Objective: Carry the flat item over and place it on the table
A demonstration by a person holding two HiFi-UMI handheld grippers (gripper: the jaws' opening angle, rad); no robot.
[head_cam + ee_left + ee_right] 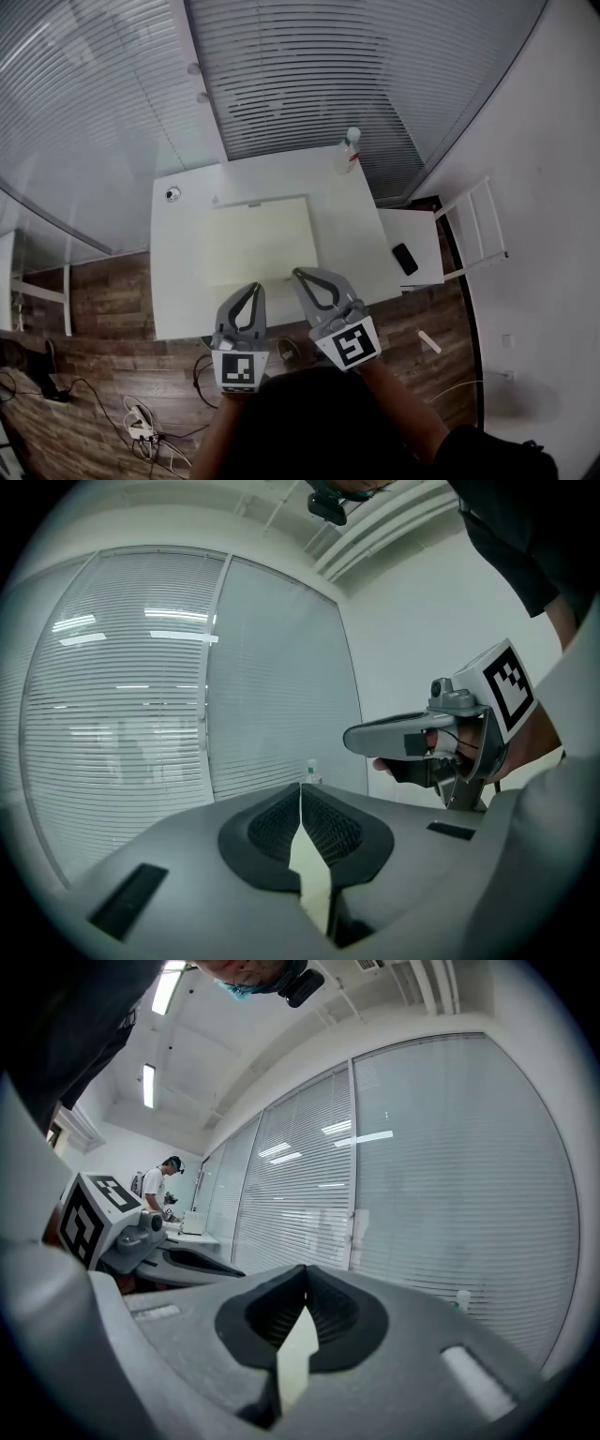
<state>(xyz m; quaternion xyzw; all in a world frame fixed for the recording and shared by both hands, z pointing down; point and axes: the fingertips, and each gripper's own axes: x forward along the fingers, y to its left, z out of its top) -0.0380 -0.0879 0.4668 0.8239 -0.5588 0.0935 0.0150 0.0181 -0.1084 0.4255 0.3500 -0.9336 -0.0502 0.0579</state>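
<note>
Flat cream sheet lies spread over the middle of the white table, so the carrying looks done. Left gripper and right gripper each pinch its near edge, jaws closed tight on it. Lowering it fully, if it isn't resting yet, and letting go seem all that's left.

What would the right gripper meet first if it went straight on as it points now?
The right gripper, shut on the pale yellow flat sheet, would probably reach the white slatted window blinds first. The way before them looks free, though depth is unclear.
</note>
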